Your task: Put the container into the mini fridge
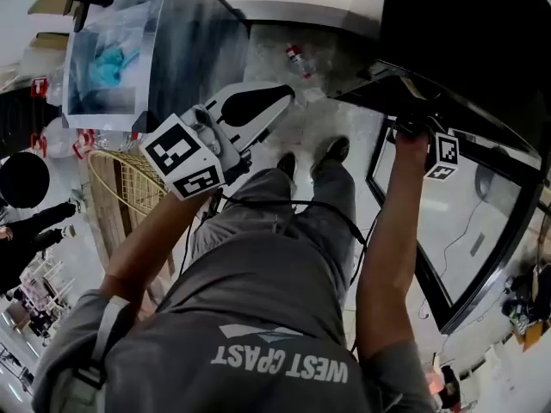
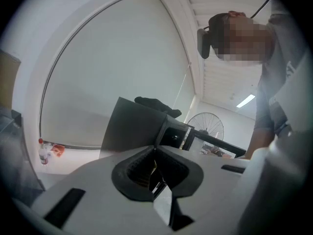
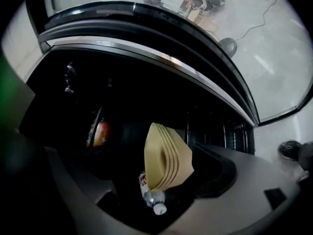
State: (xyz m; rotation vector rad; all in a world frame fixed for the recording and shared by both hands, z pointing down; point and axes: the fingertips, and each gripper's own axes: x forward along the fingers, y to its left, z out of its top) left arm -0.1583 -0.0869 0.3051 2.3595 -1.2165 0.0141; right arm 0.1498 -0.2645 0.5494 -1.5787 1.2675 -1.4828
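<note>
Carefully now; your right tool (image 3: 164,187) is pinching the tan ribbed container (image 3: 166,153) inside the dark mini fridge (image 3: 146,48), with a water bottle (image 3: 150,199) just below it in the fridge; release here and, I judge, the container could land on that bottle, tip, and slide out of the fridge; your left tool (image 2: 155,160), pressed together on nothing, points upward outside the fridge.

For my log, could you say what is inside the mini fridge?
An orange-labelled item at left and a capped bottle below the tan container; the container and darkness hide the rest.
</note>
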